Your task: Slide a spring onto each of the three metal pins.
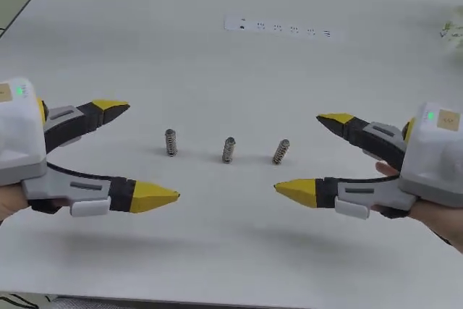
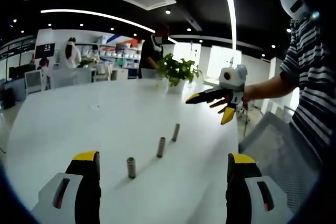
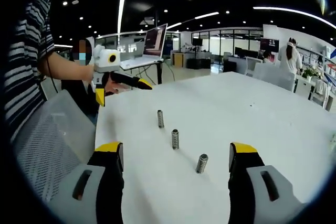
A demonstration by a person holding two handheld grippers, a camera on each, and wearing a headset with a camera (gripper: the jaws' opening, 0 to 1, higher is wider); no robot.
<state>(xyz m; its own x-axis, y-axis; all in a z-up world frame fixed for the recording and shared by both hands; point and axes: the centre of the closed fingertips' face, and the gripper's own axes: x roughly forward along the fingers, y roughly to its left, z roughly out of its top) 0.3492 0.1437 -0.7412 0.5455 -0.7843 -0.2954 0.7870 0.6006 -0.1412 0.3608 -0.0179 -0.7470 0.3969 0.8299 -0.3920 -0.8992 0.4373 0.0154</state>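
While left gripper (image 1: 148,150) and right gripper (image 1: 300,153) hold jaws wide apart, 3 pins (image 1: 228,150), seemingly spring-covered, stand between their tips.

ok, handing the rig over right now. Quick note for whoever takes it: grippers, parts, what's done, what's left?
Left gripper: open, holding nothing, at the left end of the row.
Right gripper: open, holding nothing, at the right end.
Parts: three standing in a row on the table between the grippers. The left spring and middle spring are upright; the right spring leans.
Done: all three look coiled, so they are likely already sprung. The pins inside are too small to make out.
Left: probably just check that the leaning one is seated.
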